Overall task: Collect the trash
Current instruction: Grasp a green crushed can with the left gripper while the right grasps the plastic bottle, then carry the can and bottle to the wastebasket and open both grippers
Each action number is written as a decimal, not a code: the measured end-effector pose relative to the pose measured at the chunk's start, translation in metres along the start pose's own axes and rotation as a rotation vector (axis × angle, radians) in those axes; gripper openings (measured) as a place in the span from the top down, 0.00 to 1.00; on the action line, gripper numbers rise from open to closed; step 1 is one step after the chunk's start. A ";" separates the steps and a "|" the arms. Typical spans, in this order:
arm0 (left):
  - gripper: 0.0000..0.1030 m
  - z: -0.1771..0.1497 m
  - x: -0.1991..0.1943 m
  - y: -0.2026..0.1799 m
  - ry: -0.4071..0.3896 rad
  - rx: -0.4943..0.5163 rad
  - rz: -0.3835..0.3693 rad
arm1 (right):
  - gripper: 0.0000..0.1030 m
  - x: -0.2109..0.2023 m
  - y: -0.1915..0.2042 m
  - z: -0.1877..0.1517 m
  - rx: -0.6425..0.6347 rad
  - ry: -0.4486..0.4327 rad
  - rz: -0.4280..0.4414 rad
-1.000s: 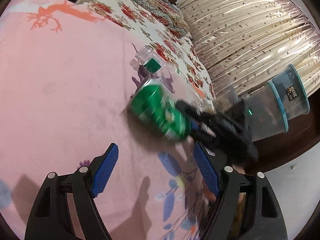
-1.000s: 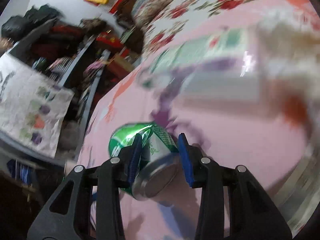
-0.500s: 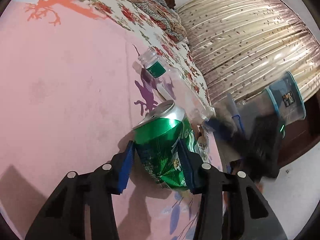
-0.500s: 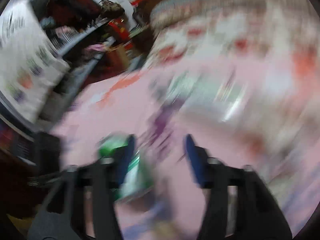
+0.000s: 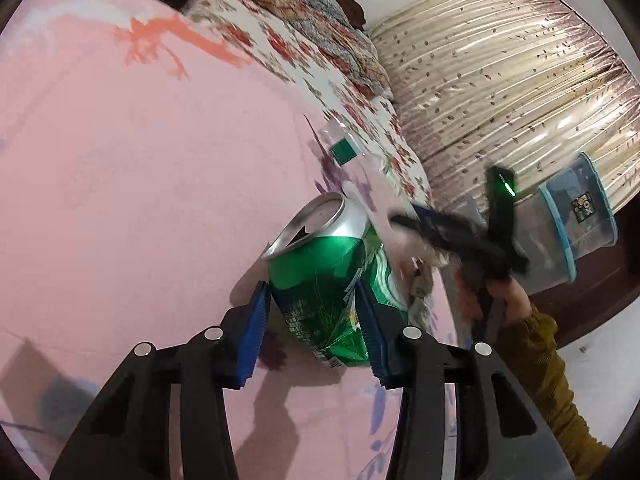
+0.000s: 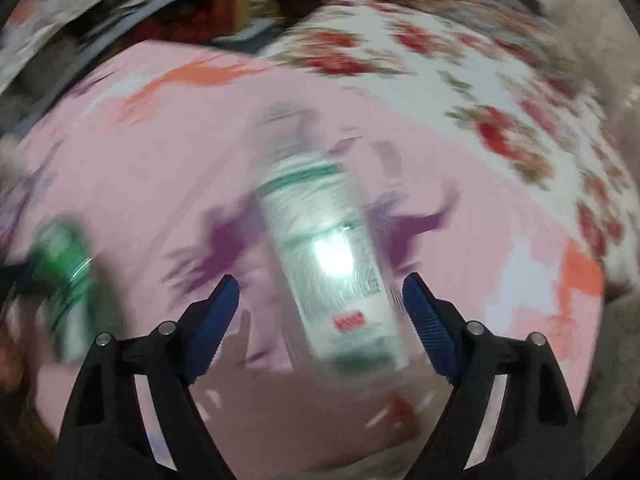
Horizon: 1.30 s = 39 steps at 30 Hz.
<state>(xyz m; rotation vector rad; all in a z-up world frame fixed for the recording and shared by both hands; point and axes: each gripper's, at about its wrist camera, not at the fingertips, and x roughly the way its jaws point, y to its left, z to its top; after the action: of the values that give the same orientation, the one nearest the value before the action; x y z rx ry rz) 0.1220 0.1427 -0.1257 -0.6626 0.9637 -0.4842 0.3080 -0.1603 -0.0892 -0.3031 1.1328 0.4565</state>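
Here, L wrist view: left gripper [image 5: 316, 312] clamping green can [image 5: 328, 280] at mid-body w/ both blue pads, opening tilted up, prob. to keep dregs in; lying beyond on pink bedsheet [image 5: 140, 180], clear bottle [image 5: 344, 152]. R wrist view, blurred: right gripper [image 6: 320, 320] spreading wide, straddling clear bottle [image 6: 332, 264] lengthwise w/o touching, apparently lining up for a grab across its width.

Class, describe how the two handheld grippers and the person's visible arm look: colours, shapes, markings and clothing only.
Both the left gripper and the right gripper have black plastic frames with triangular cut-outs and round silver bolt heads. Their fingers carry ribbed blue pads. A green light glows on the right gripper's body. The hand wears a mustard-yellow knitted sleeve.
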 end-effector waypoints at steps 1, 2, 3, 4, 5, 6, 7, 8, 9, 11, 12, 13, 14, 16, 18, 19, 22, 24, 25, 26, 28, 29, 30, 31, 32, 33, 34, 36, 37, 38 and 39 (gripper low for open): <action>0.56 0.002 -0.003 0.001 -0.008 0.003 0.020 | 0.19 -0.005 0.014 -0.008 -0.020 -0.001 0.015; 0.47 0.003 -0.005 0.002 -0.013 0.002 0.024 | 0.19 -0.008 0.025 -0.014 -0.035 -0.003 0.025; 0.43 0.005 -0.006 0.002 -0.020 -0.005 0.012 | 0.20 -0.012 0.037 -0.022 -0.055 -0.010 0.039; 0.40 0.006 -0.006 0.003 -0.025 -0.015 -0.003 | 0.20 -0.013 0.045 -0.026 -0.062 -0.015 0.036; 0.37 0.007 -0.005 0.004 -0.023 -0.028 -0.016 | 0.20 -0.012 0.051 -0.030 -0.064 -0.025 -0.003; 0.36 0.007 -0.002 0.004 -0.014 -0.048 -0.034 | 0.20 -0.008 0.056 -0.033 -0.062 -0.037 -0.059; 0.32 0.007 0.001 0.004 -0.006 -0.070 -0.046 | 0.20 -0.005 0.059 -0.031 -0.052 -0.050 -0.095; 0.31 0.007 0.003 0.005 -0.003 -0.085 -0.047 | 0.20 -0.002 0.058 -0.031 -0.029 -0.066 -0.112; 0.30 0.006 0.003 0.002 -0.009 -0.084 -0.038 | 0.20 -0.001 0.053 -0.032 0.033 -0.088 -0.104; 0.29 0.006 0.005 0.001 0.000 -0.098 -0.047 | 0.18 -0.004 0.041 -0.035 0.162 -0.136 -0.058; 0.29 0.007 0.005 0.001 0.001 -0.104 -0.048 | 0.16 -0.007 0.035 -0.036 0.227 -0.166 -0.041; 0.29 0.007 0.006 0.001 0.004 -0.108 -0.050 | 0.14 -0.009 0.031 -0.038 0.271 -0.193 -0.027; 0.29 0.007 0.006 0.000 0.006 -0.110 -0.050 | 0.13 -0.013 0.026 -0.040 0.327 -0.223 -0.014; 0.30 0.008 0.007 -0.001 -0.002 -0.107 -0.045 | 0.13 -0.022 0.022 -0.041 0.396 -0.258 -0.004; 0.33 0.010 0.008 -0.001 -0.010 -0.097 -0.036 | 0.13 -0.038 0.018 -0.037 0.396 -0.309 0.001; 0.38 0.011 0.010 0.000 -0.010 -0.094 -0.029 | 0.13 -0.049 0.016 -0.029 0.358 -0.344 -0.013; 0.44 0.009 0.011 0.000 -0.006 -0.075 -0.005 | 0.10 -0.060 -0.002 0.007 0.256 -0.354 -0.094; 0.44 0.009 0.011 0.000 0.002 -0.079 -0.007 | 0.07 -0.036 -0.022 0.033 0.202 -0.211 -0.019; 0.44 0.009 0.011 0.000 0.005 -0.086 -0.012 | 0.07 -0.023 -0.028 0.040 0.181 -0.148 -0.028; 0.44 0.009 0.010 0.001 0.005 -0.090 -0.016 | 0.07 -0.010 -0.032 0.043 0.149 -0.090 -0.076; 0.44 0.009 0.009 0.001 0.002 -0.092 -0.014 | 0.07 0.005 -0.031 0.042 0.091 -0.024 -0.090; 0.44 0.009 0.009 0.001 0.001 -0.090 -0.011 | 0.08 0.013 -0.027 0.040 0.055 0.011 -0.082; 0.44 0.009 0.010 0.000 0.003 -0.084 -0.004 | 0.08 0.022 -0.023 0.038 0.019 0.036 -0.107; 0.44 0.010 0.012 -0.002 0.006 -0.078 0.003 | 0.09 0.028 -0.017 0.034 -0.011 0.053 -0.142; 0.44 0.010 0.014 -0.004 0.007 -0.072 0.010 | 0.18 0.036 -0.014 0.034 -0.040 0.070 -0.178; 0.44 0.011 0.016 -0.006 0.011 -0.067 0.016 | 0.25 0.043 -0.012 0.034 -0.054 0.085 -0.195; 0.44 0.011 0.018 -0.008 0.014 -0.064 0.019 | 0.35 0.048 -0.011 0.033 -0.055 0.099 -0.199; 0.47 0.010 0.021 -0.009 0.013 -0.060 0.013 | 0.57 0.050 -0.008 0.033 -0.039 0.101 -0.169; 0.56 0.008 0.022 -0.008 0.014 -0.065 -0.005 | 0.59 0.050 -0.005 0.034 -0.033 0.109 -0.144; 0.70 0.007 0.023 -0.006 0.014 -0.078 -0.042 | 0.59 0.047 0.001 0.035 -0.038 0.104 -0.123; 0.76 0.007 0.021 -0.004 0.016 -0.099 -0.089 | 0.59 0.043 0.008 0.035 -0.047 0.094 -0.100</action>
<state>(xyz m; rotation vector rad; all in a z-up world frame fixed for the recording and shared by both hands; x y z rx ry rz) 0.1378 0.1288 -0.1326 -0.7941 0.9805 -0.5231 0.3466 -0.1292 -0.1153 -0.4242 1.1936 0.3845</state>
